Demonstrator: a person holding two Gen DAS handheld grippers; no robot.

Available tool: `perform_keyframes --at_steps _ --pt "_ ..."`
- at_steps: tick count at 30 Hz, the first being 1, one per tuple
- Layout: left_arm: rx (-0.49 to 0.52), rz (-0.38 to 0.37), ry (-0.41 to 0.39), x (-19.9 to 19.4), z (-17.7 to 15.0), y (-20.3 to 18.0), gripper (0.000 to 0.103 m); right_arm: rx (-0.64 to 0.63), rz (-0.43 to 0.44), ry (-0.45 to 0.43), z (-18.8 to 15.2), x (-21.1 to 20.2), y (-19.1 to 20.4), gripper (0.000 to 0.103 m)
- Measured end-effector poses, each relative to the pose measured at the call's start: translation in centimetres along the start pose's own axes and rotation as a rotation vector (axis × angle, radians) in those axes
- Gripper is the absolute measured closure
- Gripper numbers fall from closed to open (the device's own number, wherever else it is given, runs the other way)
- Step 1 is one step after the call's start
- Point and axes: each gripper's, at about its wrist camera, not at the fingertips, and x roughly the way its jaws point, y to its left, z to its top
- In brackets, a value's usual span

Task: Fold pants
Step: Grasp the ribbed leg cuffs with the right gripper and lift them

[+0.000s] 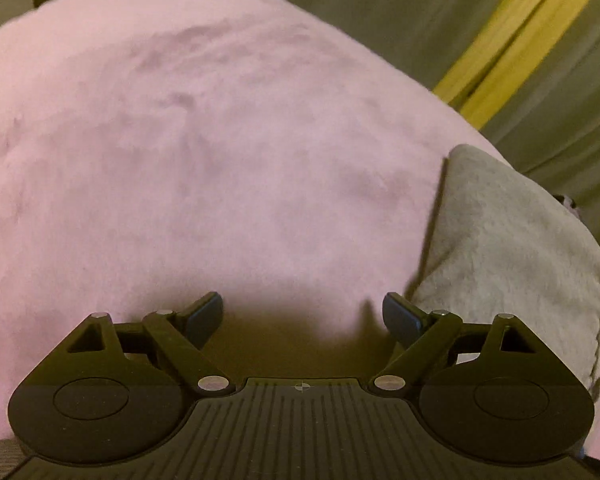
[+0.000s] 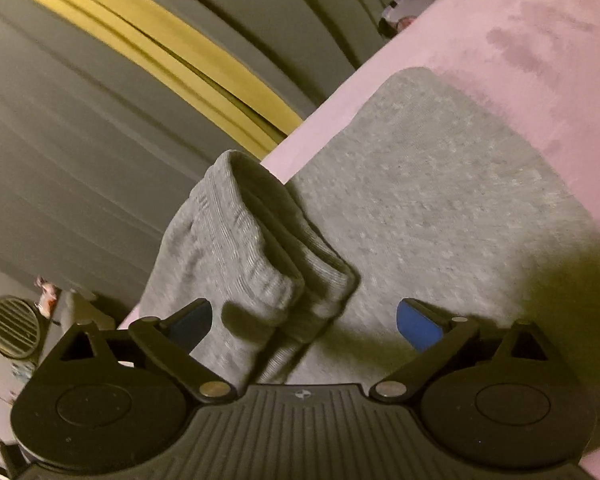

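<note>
With the folded grey knit pants lying on the pink fleece blanket, ribbed cuffs between the right gripper's spread fingers at 12 o'clock, and the left gripper spread empty with the pants at its 3 o'clock, a fold seems just released; the next likely calls for re-gripping an edge.

No readable text, label, brand, number or sign appears in either wrist view; every visible surface is unmarked.

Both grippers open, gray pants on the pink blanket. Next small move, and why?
Probably close the right gripper on the ribbed cuffs: they lie bunched between its open fingers, not yet pinched. The left gripper is open over bare pink blanket, with the gray pants off to its right, so it has nothing to grasp yet.
</note>
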Motion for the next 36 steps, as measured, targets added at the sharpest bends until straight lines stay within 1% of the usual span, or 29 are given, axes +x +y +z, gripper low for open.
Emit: perform_keyframes --at_steps 2,4,7,11,13,14,17,19,22,25,27,28,29,31,32,34,36 --pt "-0.001 -0.005 0.017 0.6 -0.2 0.1 0.011 0.022 0.008 0.004 0.3 0.9 0.0 0.004" --pt "0.011 -0.003 0.014 0.4 -0.5 0.3 0.011 0.038 0.02 0.001 0.5 1.3 0.2 0.004" --pt "0.019 -0.004 0.009 0.6 -0.5 0.1 0.011 0.023 0.017 -0.005 0.7 1.7 0.9 0.004" --pt "0.029 0.013 0.0 0.6 -0.4 -0.1 0.011 -0.053 -0.004 -0.019 0.0 1.3 1.2 0.023" --pt "0.043 0.025 -0.002 0.7 -0.5 -0.2 0.011 -0.057 0.017 -0.014 0.0 1.0 0.7 0.029" --pt "0.053 0.037 -0.002 0.7 -0.5 -0.3 0.011 -0.053 0.024 -0.009 0.1 0.9 0.5 0.03" --pt "0.075 0.067 -0.004 0.9 -0.6 -0.7 0.012 -0.052 0.018 0.002 0.3 0.9 0.8 0.03" --pt "0.082 0.085 -0.016 0.8 -0.7 -0.8 0.011 -0.035 0.023 0.007 0.5 1.2 0.8 0.025" --pt "0.074 0.085 -0.014 0.8 -0.6 -0.6 0.011 -0.007 0.043 0.009 0.6 1.5 0.5 0.02" --pt "0.072 0.091 -0.011 0.8 -0.6 -0.5 0.011 -0.015 0.043 0.007 0.4 1.5 0.6 0.019" --pt "0.078 0.095 -0.012 0.8 -0.7 -0.6 0.011 -0.043 0.036 0.007 0.3 1.5 0.8 0.02" --pt "0.081 0.097 -0.012 0.8 -0.7 -0.6 0.011 -0.061 0.028 0.005 0.3 1.5 1.0 0.024" --pt "0.082 0.099 -0.012 0.8 -0.7 -0.6 0.011 -0.085 0.015 0.002 0.3 1.5 1.2 0.03" --pt "0.081 0.102 -0.012 0.8 -0.7 -0.5 0.011 -0.14 -0.005 -0.001 0.0 1.5 1.7 0.035" --pt "0.082 0.103 -0.011 0.9 -0.7 -0.5 0.011 -0.156 -0.007 -0.003 0.0 1.5 1.8 0.035" --pt "0.084 0.106 -0.011 0.9 -0.7 -0.5 0.011 -0.148 -0.006 0.001 0.1 1.5 1.8 0.034" --pt "0.086 0.108 -0.011 0.9 -0.8 -0.5 0.011 -0.114 0.015 0.01 0.3 1.7 1.4 0.028"
